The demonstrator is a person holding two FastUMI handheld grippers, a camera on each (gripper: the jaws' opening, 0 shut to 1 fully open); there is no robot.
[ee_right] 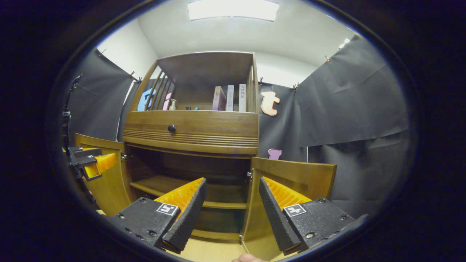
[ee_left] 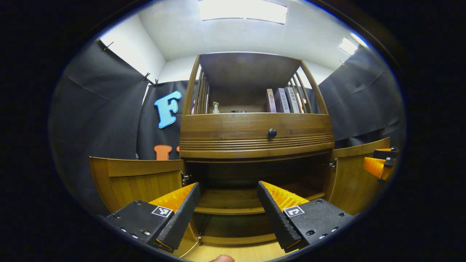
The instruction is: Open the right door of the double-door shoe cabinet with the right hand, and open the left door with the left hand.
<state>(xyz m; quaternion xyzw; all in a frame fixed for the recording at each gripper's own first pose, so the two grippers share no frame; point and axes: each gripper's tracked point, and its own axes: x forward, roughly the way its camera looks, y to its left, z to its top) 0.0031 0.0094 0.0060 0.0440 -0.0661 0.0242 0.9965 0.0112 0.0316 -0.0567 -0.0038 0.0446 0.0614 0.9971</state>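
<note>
Left gripper view: brown wooden double-door shoe cabinet [ee_left: 255,134], left door [ee_left: 138,178] and right door [ee_left: 355,174] swung wide. Left gripper [ee_left: 228,211] and right gripper [ee_right: 232,209] spread, empty. Opening looks done; next, withdraw.

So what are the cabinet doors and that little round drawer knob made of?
The left door and right door look like wood or wood veneer: brown, with visible grain and a light sheen. The drawer knob is dark, smooth and slightly glossy; metal, plastic or painted wood, I cannot tell.
</note>
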